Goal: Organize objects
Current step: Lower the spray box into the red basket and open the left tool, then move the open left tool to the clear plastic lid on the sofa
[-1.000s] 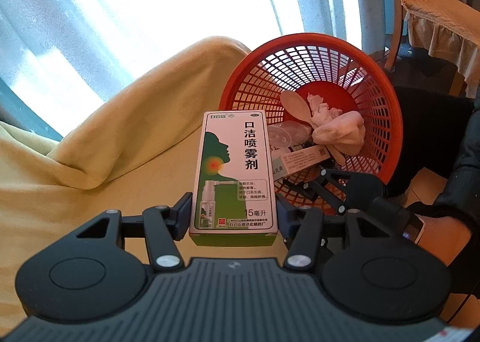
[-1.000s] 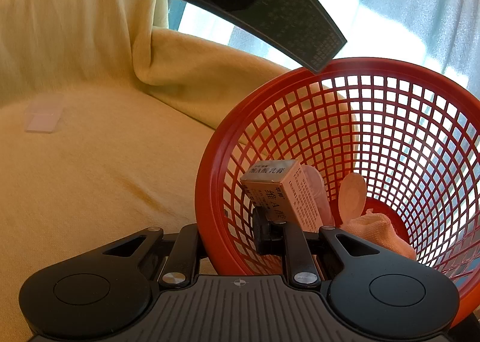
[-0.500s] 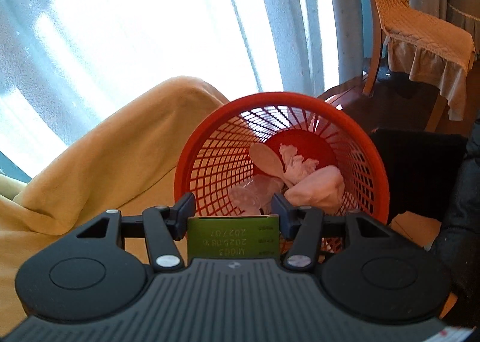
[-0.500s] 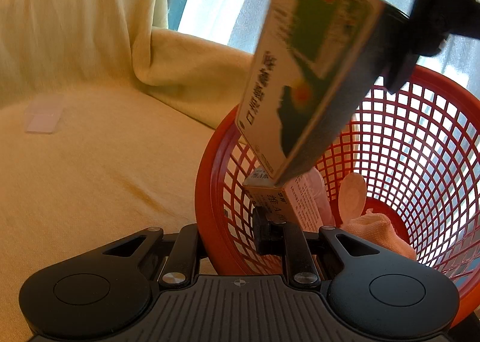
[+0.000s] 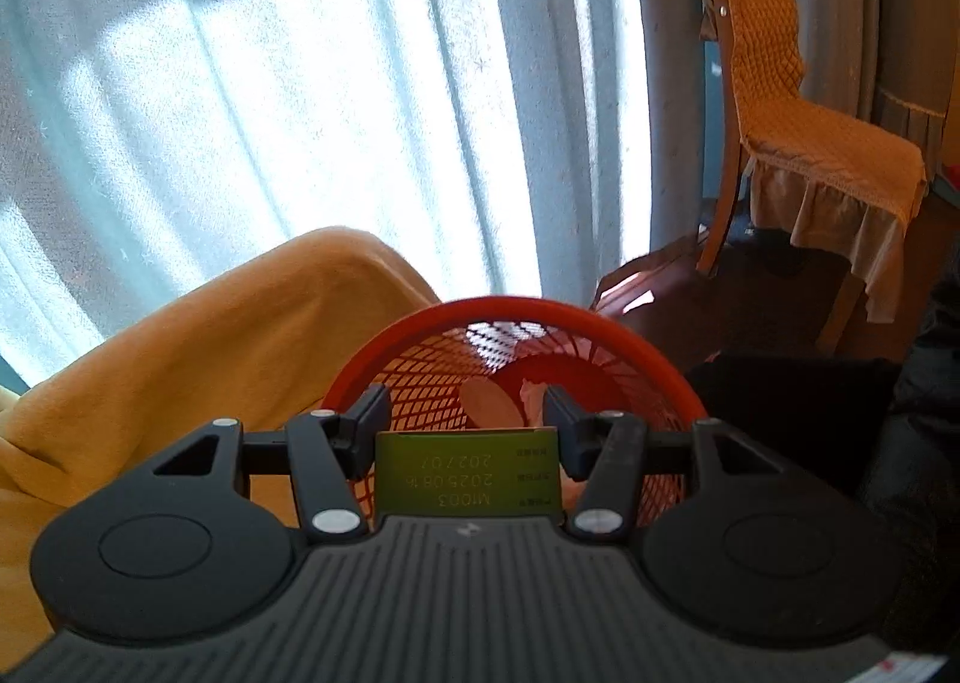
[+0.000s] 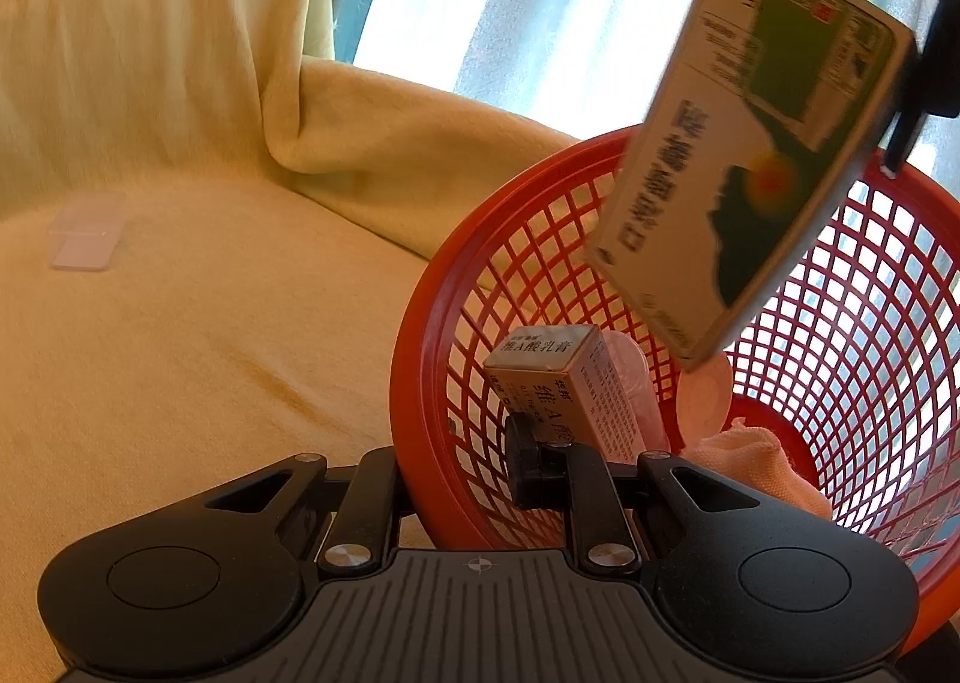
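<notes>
Red mesh basket (image 6: 780, 287) lies tipped on its side on the yellow blanket (image 6: 210, 335), mouth toward both cameras. Left gripper (image 5: 467, 419) clamps a green-and-white spray box (image 5: 468, 473) by its end; in the right wrist view the box (image 6: 738, 155) hangs tilted over the basket mouth, above the rim. Right gripper (image 6: 456, 467) pinches the basket's near rim, one finger outside, one inside the mesh. Inside the basket: a tan ointment carton (image 6: 558, 383) propped just behind the inner finger, a pink cloth (image 6: 756, 461) low on the wall, a pale round disc (image 6: 705, 401), and a clear item, partly hidden. Clear plastic case (image 6: 87, 230) lies well apart on the blanket. Covered chair (image 5: 798, 131) stands beyond, by the curtain (image 5: 300, 83).
</notes>
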Demonstrator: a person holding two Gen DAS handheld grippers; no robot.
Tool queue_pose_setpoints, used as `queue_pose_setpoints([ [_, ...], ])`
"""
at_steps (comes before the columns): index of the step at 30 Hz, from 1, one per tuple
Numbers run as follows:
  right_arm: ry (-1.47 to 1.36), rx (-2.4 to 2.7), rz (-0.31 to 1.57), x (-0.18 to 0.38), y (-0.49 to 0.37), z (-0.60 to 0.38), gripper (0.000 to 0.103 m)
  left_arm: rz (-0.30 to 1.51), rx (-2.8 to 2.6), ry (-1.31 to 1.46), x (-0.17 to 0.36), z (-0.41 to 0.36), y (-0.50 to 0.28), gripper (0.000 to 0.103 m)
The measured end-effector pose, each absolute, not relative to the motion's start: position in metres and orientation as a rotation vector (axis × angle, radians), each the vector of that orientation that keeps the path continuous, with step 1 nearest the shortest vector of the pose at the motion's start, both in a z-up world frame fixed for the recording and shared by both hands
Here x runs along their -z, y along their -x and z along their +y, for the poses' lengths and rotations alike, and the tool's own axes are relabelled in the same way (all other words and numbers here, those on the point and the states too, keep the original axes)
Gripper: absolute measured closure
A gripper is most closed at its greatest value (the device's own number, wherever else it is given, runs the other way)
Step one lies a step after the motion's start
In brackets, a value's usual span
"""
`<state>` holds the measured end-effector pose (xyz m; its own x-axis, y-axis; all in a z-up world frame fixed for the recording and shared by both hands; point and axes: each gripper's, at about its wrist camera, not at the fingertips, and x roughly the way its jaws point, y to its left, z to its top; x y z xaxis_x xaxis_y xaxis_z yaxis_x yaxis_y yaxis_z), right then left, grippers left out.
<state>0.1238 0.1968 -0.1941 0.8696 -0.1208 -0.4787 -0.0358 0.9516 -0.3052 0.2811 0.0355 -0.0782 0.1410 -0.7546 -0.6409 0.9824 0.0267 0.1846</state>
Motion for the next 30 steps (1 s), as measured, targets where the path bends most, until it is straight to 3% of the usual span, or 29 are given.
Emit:
queue_pose_setpoints([
  [4, 0.312, 0.045, 0.516, 0.194, -0.123, 0.198, 0.089, 0.423, 1.363, -0.619, 0.079, 0.039, -0.292, 0.047],
  [30, 0.306, 0.045, 0.520, 0.193, -0.126, 0.199, 0.089, 0.574, 0.898, -0.540, 0.098, 0.181, -0.351, 0.047],
])
